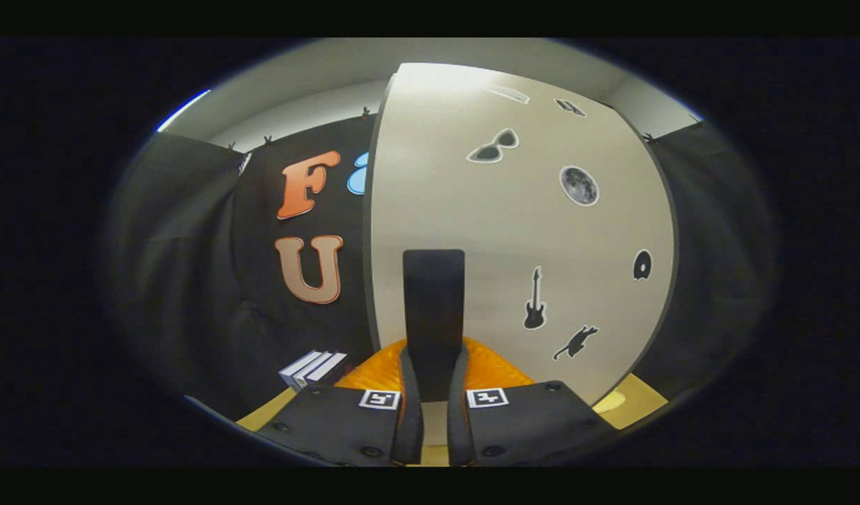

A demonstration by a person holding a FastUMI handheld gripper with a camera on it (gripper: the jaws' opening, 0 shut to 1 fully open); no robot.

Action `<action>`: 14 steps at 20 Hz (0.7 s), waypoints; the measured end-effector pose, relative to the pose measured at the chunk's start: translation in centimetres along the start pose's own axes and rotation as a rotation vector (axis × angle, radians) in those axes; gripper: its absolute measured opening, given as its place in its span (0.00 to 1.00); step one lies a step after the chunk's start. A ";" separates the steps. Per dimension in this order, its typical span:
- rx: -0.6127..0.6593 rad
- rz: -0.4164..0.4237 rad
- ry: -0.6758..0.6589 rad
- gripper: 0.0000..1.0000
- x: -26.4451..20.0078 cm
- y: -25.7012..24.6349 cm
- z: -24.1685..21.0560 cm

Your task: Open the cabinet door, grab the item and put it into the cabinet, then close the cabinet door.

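Tongs (433, 393) clamped on black handle (433, 308) — cabinet door (514, 238) just beyond.

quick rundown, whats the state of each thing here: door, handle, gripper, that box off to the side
cabinet door: looks shut, stickers on its face
black handle: upright on the door, between the fingers
gripper: shut on the black handle
small box: lying on the table, beside the cabinet, untouched

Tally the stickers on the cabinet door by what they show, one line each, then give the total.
On the cabinet door, with the gripper shut on its black handle:
Sunglasses: 1
Moon: 1
Guitar: 1
Cat-like animal: 1
Unclear shapes: 3
Total: 7
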State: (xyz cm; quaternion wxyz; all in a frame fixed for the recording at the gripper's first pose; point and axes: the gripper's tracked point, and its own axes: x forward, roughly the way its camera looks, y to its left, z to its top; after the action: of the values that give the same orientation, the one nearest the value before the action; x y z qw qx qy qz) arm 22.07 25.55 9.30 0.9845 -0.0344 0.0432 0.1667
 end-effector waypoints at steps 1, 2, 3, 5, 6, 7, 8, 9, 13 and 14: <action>0.010 0.009 -0.001 0.27 -1.8 -0.4 0.1; 0.017 0.013 -0.005 0.26 -3.3 -0.9 0.0; 0.020 0.018 -0.007 0.26 -4.5 -1.4 -0.1; 0.015 0.019 -0.013 0.24 -7.2 -2.4 -0.4; 0.012 0.014 -0.020 0.24 -8.6 -3.2 -0.3; 0.014 0.007 -0.026 0.23 -10.0 -4.0 -0.3; 0.017 0.000 -0.035 0.22 -11.4 -4.9 -0.2; 0.018 -0.010 -0.041 0.21 -12.7 -5.8 -0.2; 0.006 -0.062 -0.049 0.20 -17.2 -9.6 -0.3; 0.010 -0.077 -0.052 0.20 -18.2 -10.5 -0.2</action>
State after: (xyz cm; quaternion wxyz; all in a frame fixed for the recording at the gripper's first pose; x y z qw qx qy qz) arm 8.39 9.67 11.41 0.9911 -0.0270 0.0170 0.1293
